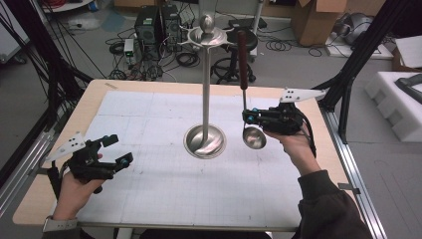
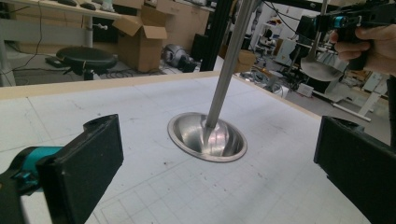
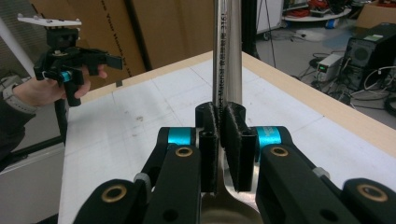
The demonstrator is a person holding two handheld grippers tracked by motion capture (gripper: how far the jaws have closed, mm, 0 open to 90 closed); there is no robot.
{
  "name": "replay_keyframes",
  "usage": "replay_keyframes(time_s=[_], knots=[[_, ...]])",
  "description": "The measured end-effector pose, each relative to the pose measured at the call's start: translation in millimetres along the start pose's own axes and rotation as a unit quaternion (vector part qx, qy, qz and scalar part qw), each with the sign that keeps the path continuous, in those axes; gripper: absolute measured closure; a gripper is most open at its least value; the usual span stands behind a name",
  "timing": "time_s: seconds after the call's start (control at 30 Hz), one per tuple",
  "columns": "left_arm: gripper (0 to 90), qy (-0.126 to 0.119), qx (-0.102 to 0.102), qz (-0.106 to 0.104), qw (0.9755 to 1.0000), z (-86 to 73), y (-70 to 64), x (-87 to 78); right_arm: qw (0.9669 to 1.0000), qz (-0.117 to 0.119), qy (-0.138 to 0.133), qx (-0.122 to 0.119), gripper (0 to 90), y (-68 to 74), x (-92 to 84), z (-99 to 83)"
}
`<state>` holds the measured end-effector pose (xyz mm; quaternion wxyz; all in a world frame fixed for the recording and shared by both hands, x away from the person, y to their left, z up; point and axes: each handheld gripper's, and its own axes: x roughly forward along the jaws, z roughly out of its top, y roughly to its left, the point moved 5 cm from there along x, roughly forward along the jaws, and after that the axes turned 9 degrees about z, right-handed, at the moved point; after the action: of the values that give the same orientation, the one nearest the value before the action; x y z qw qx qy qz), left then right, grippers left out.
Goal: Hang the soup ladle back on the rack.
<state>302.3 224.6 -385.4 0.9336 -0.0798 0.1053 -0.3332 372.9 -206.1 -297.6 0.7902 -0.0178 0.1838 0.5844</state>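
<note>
A tall steel stand with a round dished base stands mid-table, and its pole rises to a hook ring. Just right of it a steel ladle with a dark red-brown handle hangs upright, bowl low over the mat. My right gripper is shut on the ladle's thin shaft just above the bowl, as its own view shows close up. My left gripper hovers open at the table's left with nothing between its fingers. Its view faces the stand's base and the ladle beyond.
A white grid mat covers most of the wooden table. Beyond the far edge are a black stool, computer cases, cables and cardboard boxes. Black frame posts stand at the right corner.
</note>
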Motion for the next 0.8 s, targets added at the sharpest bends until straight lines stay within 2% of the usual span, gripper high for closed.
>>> replay_keyframes(time_s=[0.8], knots=[[1.9, 0.001, -0.002, 0.002, 1.0, -1.5, 3.0, -1.6, 0.9999, -0.006, 0.012, -0.006, 84.1, -1.8, 21.3, 1.8]])
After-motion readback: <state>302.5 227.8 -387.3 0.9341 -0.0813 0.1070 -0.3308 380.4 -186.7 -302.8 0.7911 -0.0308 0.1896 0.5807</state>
